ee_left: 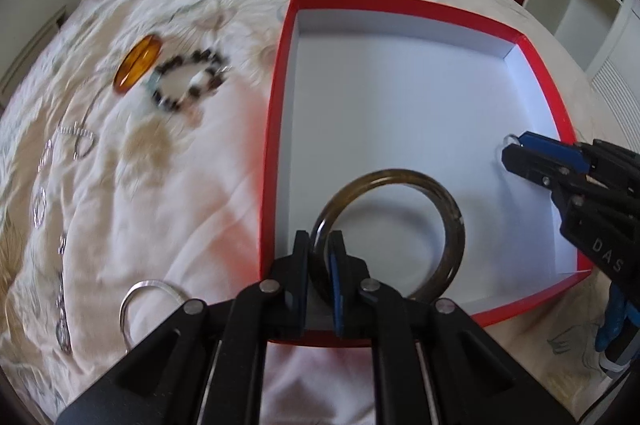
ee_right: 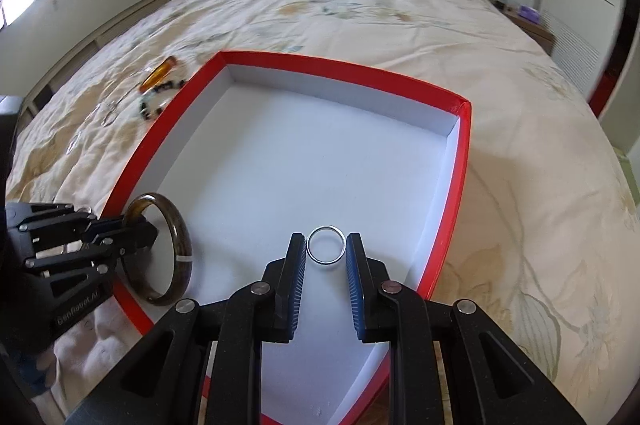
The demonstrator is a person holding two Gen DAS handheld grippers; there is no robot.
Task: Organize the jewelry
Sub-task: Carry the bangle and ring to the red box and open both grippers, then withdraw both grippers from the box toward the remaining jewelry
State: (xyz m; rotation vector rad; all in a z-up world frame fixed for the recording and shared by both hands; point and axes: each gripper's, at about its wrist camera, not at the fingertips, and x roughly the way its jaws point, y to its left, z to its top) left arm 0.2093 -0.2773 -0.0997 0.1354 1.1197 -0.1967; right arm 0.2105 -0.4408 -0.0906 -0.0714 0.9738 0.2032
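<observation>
the left gripper (ee_left: 320,249) reaches in from the bottom of the left view, its jaws clamped on the near rim of a dark bangle (ee_left: 436,201). the bangle hangs over the lower part of the red box (ee_left: 276,129), above the white floor; in the right view the same bangle (ee_right: 180,237) stands almost on edge at the box's lower left wall, with the left gripper (ee_right: 136,231) coming in level from the left edge of the frame.

the right gripper (ee_right: 326,245) points forward from the bottom centre of its view, jaws apart, with a silver ring (ee_right: 326,244) lying flat on the box (ee_right: 464,161) floor between the fingertips; whether they touch it cannot be told. in the left view it enters from the right edge, tips (ee_left: 520,153) low over the box floor by the right wall.

on the bedspread (ee_left: 180,193) left of the box lie an amber bangle (ee_left: 138,63), just beside a bead bracelet (ee_left: 192,81), a chain (ee_left: 60,225) along the left edge, and a silver bangle (ee_left: 148,297) at lower left.
</observation>
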